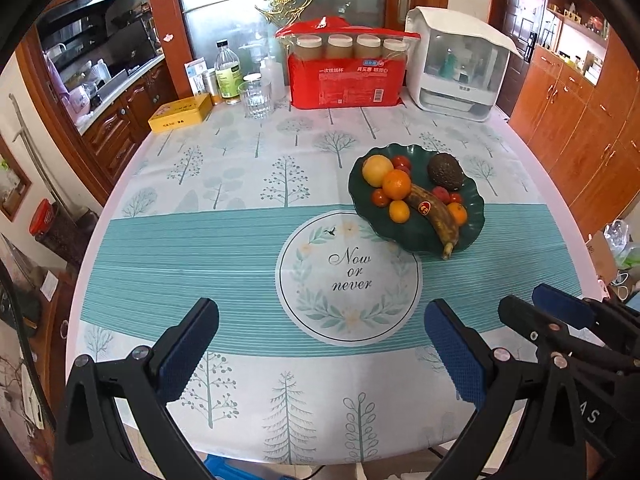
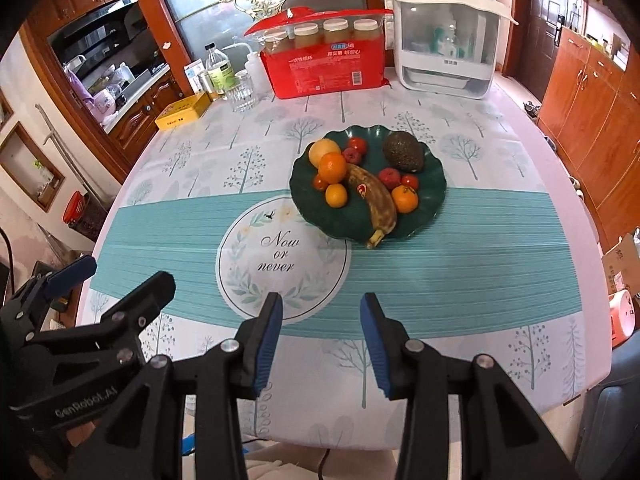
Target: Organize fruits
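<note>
Hovering near the table edge, both claws gape wide, empty; the plate [image 2: 424,216] holds fruit, perhaps plums, clearer from the right view.

We see a smooth, faintly glossy printed tablecloth [image 2: 460,264] over the table. The dark green scalloped plate [image 2: 434,196] looks like shiny plastic. The brown-speckled banana [image 2: 374,200] is matt, the dark avocado [image 2: 403,151] rough and pebbled. Our matt black plastic tongs [image 2: 320,340] carry blue textured pads [image 2: 266,344]. The ribbed clear tumbler [image 1: 256,98] looks like glass.
</note>
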{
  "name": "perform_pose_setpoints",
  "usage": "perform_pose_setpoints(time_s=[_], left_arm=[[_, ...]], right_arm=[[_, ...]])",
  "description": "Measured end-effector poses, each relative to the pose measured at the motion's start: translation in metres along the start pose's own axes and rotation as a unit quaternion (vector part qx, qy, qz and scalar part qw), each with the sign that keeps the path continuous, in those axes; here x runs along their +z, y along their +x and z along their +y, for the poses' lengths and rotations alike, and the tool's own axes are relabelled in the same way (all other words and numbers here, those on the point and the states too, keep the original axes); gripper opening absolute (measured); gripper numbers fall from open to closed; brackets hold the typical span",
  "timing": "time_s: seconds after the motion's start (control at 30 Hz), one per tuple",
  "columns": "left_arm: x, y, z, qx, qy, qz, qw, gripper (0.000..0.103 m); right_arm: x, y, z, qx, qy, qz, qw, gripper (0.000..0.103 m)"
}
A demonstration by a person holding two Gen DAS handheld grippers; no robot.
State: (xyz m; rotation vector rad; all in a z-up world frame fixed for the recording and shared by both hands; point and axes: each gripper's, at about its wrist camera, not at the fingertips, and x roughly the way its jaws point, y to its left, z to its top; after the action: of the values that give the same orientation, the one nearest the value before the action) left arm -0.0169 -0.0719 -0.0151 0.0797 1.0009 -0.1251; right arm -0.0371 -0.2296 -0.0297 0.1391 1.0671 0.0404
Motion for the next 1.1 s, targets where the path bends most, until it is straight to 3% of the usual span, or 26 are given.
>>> perform_pose_setpoints(time_s=[1.1], left_arm=[[0.006,0.021,0.014,-0.018,-0.013,0.027,0.9994,0.102]], right_arm=[[0.011,0.005,0.005,-0.001,0.000,-0.003,1.000,0.041]])
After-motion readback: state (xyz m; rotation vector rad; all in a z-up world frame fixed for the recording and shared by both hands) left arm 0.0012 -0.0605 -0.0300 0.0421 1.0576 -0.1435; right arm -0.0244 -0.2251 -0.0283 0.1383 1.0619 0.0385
